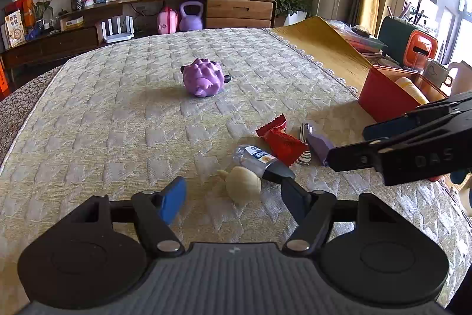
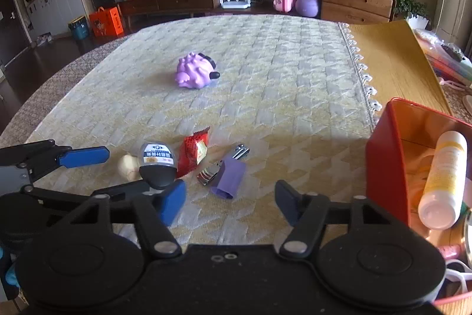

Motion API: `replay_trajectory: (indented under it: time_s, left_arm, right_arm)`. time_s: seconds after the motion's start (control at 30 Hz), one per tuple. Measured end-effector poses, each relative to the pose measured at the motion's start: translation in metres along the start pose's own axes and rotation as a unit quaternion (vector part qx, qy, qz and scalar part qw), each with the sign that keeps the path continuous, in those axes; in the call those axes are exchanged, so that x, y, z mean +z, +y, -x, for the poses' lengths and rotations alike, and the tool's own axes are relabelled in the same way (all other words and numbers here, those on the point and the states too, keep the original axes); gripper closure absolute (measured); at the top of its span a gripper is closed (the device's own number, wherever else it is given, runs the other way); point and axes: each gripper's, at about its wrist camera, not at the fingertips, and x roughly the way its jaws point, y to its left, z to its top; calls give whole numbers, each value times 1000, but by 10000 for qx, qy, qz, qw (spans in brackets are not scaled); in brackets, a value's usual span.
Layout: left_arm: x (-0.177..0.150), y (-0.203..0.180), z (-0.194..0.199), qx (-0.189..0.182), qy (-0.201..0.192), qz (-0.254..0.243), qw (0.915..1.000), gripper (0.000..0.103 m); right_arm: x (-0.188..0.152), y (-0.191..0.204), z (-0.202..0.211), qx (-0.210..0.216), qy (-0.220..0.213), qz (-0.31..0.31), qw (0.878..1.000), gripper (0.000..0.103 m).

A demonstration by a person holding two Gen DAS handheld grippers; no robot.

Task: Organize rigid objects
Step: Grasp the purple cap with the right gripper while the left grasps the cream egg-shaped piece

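My left gripper (image 1: 233, 197) is open and empty, its fingers either side of a beige garlic-like object (image 1: 243, 182) and just short of a small clear bottle with a black cap (image 1: 261, 161). My right gripper (image 2: 230, 197) is open and empty above a purple nail-clipper case (image 2: 228, 177) with a metal clipper (image 2: 240, 151). A red snack packet (image 2: 193, 151) lies between bottle (image 2: 157, 161) and case. A purple spiky toy (image 1: 203, 77) sits further away on the cloth. A red box (image 2: 386, 158) at the right holds a white-and-yellow bottle (image 2: 444, 179).
A quilted yellow-grey cloth (image 1: 118, 123) covers the table, with a yellow mat (image 1: 324, 46) at its far right. Cups, an orange container (image 1: 420, 47) and stationery stand beyond the red box. A sideboard with a purple kettlebell (image 1: 191, 16) lines the back wall.
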Motion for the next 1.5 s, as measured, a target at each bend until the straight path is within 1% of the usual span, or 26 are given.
replay_trajectory:
  time_s: [0.1,0.17,0.3,0.43,0.47,0.57,0.6,0.63,0.7,0.73,0.77,0.97,1.17,1.33,1.5]
  left_arm:
    - [0,0,-2,16,-8,-46,10000,37]
    - [-1,-2,-3,29,-20,-124,9999,43]
    - [-1,-3,-6,-13,-16,-159,9999,49]
    - [0,-3,-9,-22,-36,-158,9999,58]
    - [0,-3,-9,-21,-44,-162,9999,59]
    - [1,-3,-10,-44,-49,-159,9999,61]
    - [1,-3,-10,-50,-50,-169,9998,63]
    - [1,-3,-10,-46,-48,-182,9998,69]
    - [1,-3,-9,-35,-44,-167,9998,70]
    - [1,-3,-9,-21,-41,-163,9999,73]
    - [1,-3,-9,8,-39,-165,9999,75]
    - [1,-3,-6,23,-8,-128,9999,75]
    - [1,-5,5,0,-22,-27,10000,75]
    - [2,-6,22,-50,-75,99,9999,75]
    - [7,-16,46,-121,-235,145,9995,75]
  right_arm:
    - [1,0,-7,7,56,16,10000,47]
    - [1,0,-10,33,82,13,10000,49]
    - [2,0,-16,57,121,29,9999,56]
    - [2,-1,-20,76,140,-1,9999,59]
    - [2,-2,-20,79,131,-3,9999,60]
    - [2,-2,-20,82,115,-4,9999,66]
    - [2,-3,-20,85,106,-10,9999,69]
    - [2,-3,-20,82,97,-18,9999,72]
    - [1,-3,-19,80,84,-37,9999,76]
    - [0,-2,-18,73,75,-36,9999,80]
    - [0,-1,-18,58,70,-28,10000,81]
    - [-6,-1,-8,-58,-13,16,10000,82]
    - [-13,1,12,-45,-147,22,9999,83]
    - [-19,5,36,10,-304,76,9995,83]
    - [-22,6,64,57,-491,42,9988,82]
